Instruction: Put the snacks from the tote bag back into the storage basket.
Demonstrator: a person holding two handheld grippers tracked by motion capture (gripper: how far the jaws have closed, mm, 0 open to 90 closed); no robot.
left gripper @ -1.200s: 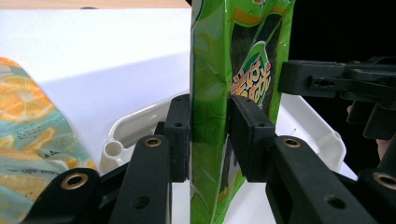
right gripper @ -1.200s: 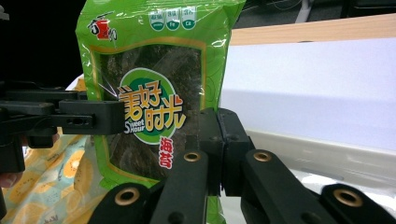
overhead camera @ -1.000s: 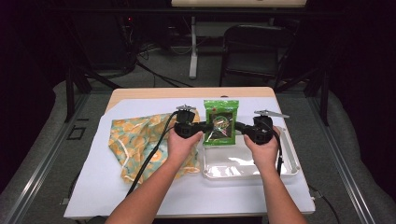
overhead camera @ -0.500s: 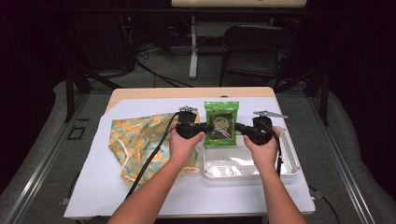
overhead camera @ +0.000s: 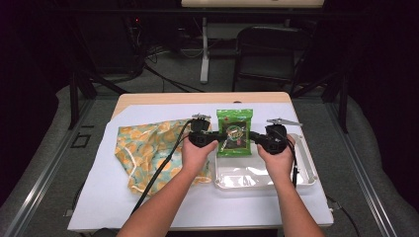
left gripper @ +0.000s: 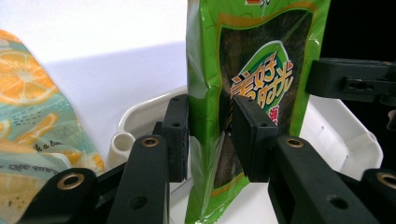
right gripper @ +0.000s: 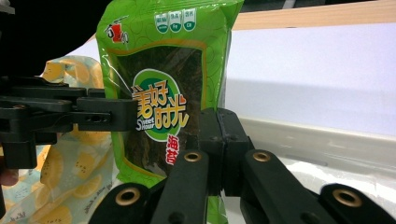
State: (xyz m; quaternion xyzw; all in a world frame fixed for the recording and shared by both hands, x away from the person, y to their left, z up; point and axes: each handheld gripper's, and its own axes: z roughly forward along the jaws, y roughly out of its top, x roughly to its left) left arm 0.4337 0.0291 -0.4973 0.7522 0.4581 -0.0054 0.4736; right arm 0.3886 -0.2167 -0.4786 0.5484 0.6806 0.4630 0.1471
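I hold the shiny green snack bag (overhead camera: 234, 131) upright at mid-frame, left fingers (left gripper: 177, 135) and right fingers (right gripper: 212, 140) pinching opposite edges above the white plastic tray (overhead camera: 306, 163).

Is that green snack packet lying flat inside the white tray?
No, the green snack packet is held upright above the white tray, pinched on one edge by the left gripper and on the other by the right gripper.
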